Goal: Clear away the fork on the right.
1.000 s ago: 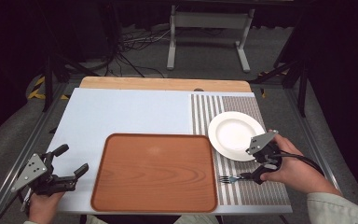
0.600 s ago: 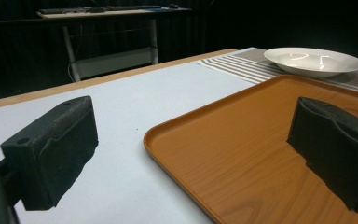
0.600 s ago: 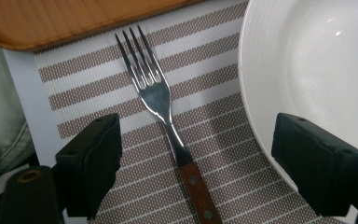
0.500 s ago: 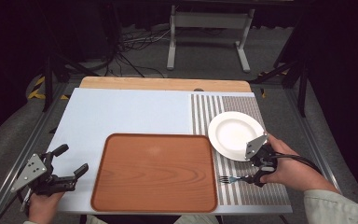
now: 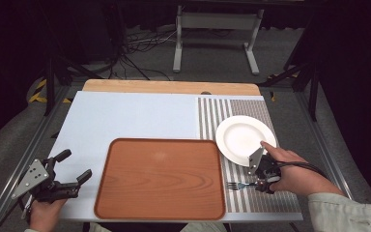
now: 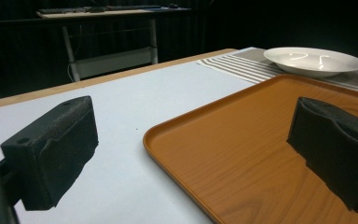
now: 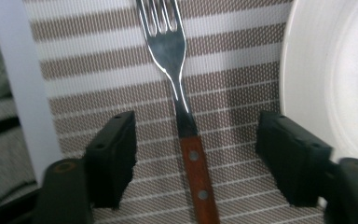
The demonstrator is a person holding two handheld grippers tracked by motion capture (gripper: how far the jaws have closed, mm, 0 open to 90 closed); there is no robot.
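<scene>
Wooden-handled fork [image 7: 186,116] lies between the right gripper's [image 7: 193,154] closing jaws.

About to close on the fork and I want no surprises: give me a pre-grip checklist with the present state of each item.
1. Wooden-handled steel fork lies between the right gripper jaws: ok.
2. Jaws, which have just been closing, are not yet touching the handle; gaps show on both sides: ok.
3. Fork lies flat on the striped brown-and-white placemat: ok.
4. Round white plate is clear of the nearer jaw: cannot tell, it sits close.
5. Brown wood-grain tray is bare: ok.
6. Left gripper is open beside the tray: ok.
</scene>
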